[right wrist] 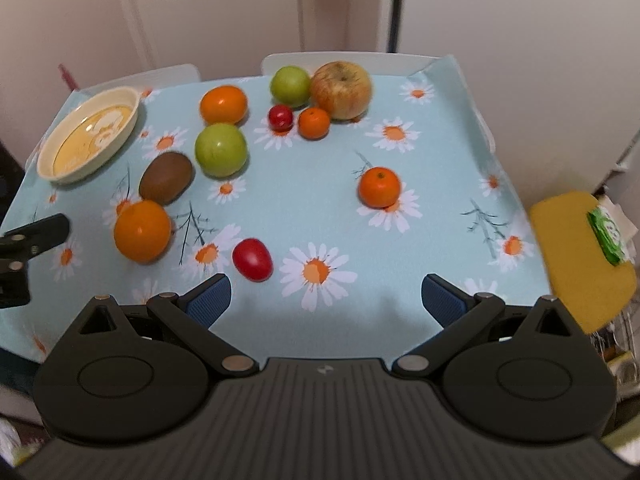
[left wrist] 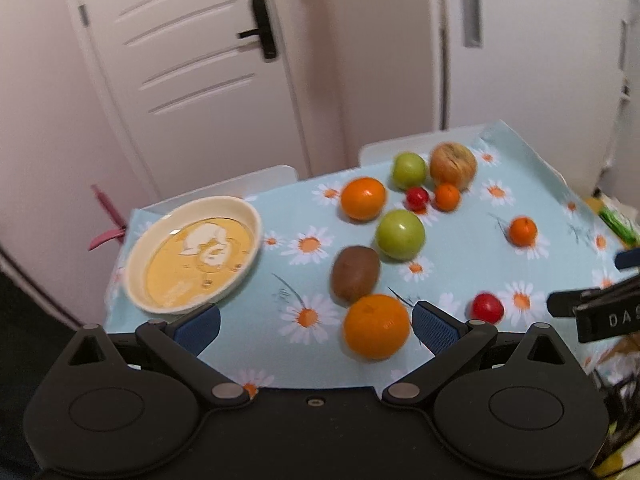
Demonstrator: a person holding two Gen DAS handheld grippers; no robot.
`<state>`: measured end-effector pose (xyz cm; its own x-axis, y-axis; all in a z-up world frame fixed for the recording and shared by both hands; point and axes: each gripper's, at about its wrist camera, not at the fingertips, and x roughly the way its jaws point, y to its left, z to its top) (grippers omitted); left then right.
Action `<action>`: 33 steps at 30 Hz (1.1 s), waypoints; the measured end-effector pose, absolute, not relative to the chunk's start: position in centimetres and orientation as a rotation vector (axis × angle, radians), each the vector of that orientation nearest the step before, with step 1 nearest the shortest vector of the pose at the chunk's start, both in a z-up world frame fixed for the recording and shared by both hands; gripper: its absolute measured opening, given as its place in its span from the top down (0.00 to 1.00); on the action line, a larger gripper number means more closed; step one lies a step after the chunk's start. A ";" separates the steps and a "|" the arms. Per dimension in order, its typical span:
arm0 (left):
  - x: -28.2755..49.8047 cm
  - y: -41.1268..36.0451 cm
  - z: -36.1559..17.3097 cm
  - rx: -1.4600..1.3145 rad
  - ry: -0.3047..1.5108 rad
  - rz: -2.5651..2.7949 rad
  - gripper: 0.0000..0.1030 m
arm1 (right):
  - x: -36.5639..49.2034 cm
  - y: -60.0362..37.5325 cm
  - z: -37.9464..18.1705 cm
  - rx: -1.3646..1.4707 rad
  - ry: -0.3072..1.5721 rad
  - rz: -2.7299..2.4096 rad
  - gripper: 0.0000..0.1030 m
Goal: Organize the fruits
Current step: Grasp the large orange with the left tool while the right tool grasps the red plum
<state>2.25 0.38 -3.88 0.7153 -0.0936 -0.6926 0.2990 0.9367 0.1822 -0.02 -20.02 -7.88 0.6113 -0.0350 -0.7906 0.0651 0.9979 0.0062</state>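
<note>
progress: pretty much nothing sorted yet, all the fruit's loose on the bench [right wrist: 448,128]
bowl [right wrist: 86,138]: upper left, empty
left hand-held gripper [left wrist: 316,324]: spread wide, holding nothing, nearest orange [left wrist: 377,326] just ahead
right hand-held gripper [right wrist: 326,300]: released too, empty

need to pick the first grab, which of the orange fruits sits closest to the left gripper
The big orange right in front of the open left gripper, just this side of the kiwi. The other large orange and the two small ones lie farther back.
</note>
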 end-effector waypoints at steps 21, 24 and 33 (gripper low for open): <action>5.3 -1.4 -11.9 0.273 0.754 -0.329 0.17 | 3.0 -19.0 -13.5 -0.144 0.802 0.358 0.15; 5.8 -1.8 -12.4 0.251 0.767 -0.318 0.24 | 3.3 -19.2 -14.0 -0.139 0.812 0.382 0.22; 6.0 -2.7 -12.8 0.224 0.785 -0.285 0.39 | 4.1 -19.2 -14.4 -0.161 0.815 0.427 0.35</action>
<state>6.02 -2.73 -12.83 0.6725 -0.1678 -0.7209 0.3330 0.9384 0.0923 4.10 -19.15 -14.38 0.6067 0.3070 -0.7333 -0.4288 0.9031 0.0233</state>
